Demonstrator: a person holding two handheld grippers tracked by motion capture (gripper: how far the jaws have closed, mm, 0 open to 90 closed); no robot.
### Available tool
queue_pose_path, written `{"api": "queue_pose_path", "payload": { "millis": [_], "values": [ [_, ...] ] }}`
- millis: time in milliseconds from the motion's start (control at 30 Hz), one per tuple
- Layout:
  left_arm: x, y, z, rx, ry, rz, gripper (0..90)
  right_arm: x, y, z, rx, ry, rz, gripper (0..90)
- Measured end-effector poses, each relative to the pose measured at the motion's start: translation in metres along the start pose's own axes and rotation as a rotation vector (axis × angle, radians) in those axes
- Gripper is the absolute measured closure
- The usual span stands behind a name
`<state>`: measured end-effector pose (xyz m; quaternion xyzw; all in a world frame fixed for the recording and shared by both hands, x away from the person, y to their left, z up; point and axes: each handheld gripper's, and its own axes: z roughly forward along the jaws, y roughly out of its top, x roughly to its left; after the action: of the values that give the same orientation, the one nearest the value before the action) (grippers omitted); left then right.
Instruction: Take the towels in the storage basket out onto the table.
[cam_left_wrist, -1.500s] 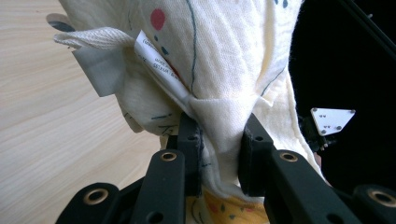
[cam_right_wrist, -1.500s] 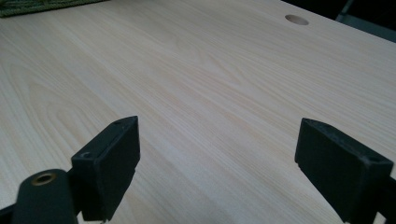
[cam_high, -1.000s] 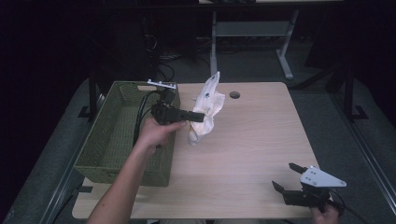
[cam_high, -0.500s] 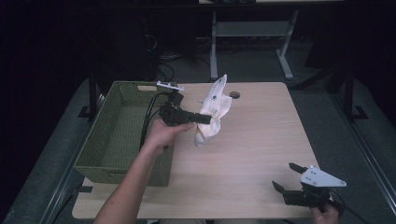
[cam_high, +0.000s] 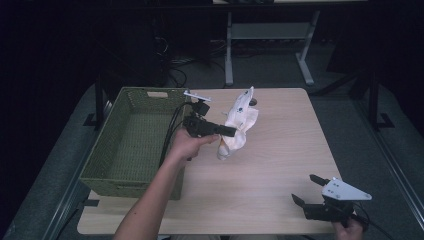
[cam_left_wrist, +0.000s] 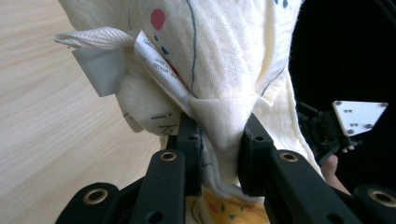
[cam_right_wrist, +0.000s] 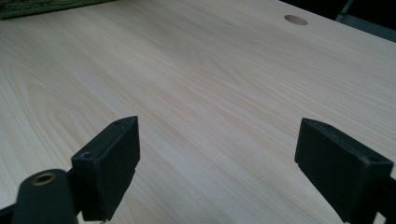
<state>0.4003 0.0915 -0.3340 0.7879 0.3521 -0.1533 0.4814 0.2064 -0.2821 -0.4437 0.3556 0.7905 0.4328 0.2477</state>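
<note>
So, high view first: we see a green woven basket (cam_high: 131, 142) at the table's left edge, its inside bare as far as we can tell, its near left corner reaching past the table's (cam_high: 280, 165) front edge. Just right of the basket the left gripper (cam_high: 231, 132) is held above the table, pinching a cream printed cloth (cam_high: 239, 124) that hangs bunched from the jaws, its top pointing up toward the far edge and its low end just over the wood. Right of the cloth we get a wide bare stretch of tabletop. At the near right corner the right gripper (cam_high: 306, 189), with its grey plate on top, sits low by the front edge, jaws spread, well apart from the cloth.

Left gripper view: both jaws are pressed onto a fold of the cloth (cam_left_wrist: 224, 60), which bulges above them; a white care label (cam_left_wrist: 161, 65) and a woven tape loop (cam_left_wrist: 93, 38) stick out to the left. The other gripper (cam_left_wrist: 345, 126) shows farther off at right.

Right gripper view: the right gripper's (cam_right_wrist: 217, 163) jaws stand wide apart with nothing between, bare wood ahead, a round cable hole (cam_right_wrist: 295, 19) far off, the basket's edge (cam_right_wrist: 42, 7) at top left.
</note>
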Motion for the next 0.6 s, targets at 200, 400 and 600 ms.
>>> {"api": "queue_pose_path", "payload": {
  "millis": [200,400,600],
  "values": [
    [0.003,-0.002,0.015,0.013,0.006,-0.011,74.6,0.0,0.0,0.0,0.003,-0.001,0.002,13.7],
    [0.005,-0.003,0.032,0.033,0.013,-0.016,74.4,0.001,0.001,0.001,0.0,0.0,0.002,13.7],
    [0.008,-0.006,0.047,0.068,0.034,-0.007,74.2,0.001,0.001,0.001,0.0,-0.001,-0.001,13.7]
  ]
}}
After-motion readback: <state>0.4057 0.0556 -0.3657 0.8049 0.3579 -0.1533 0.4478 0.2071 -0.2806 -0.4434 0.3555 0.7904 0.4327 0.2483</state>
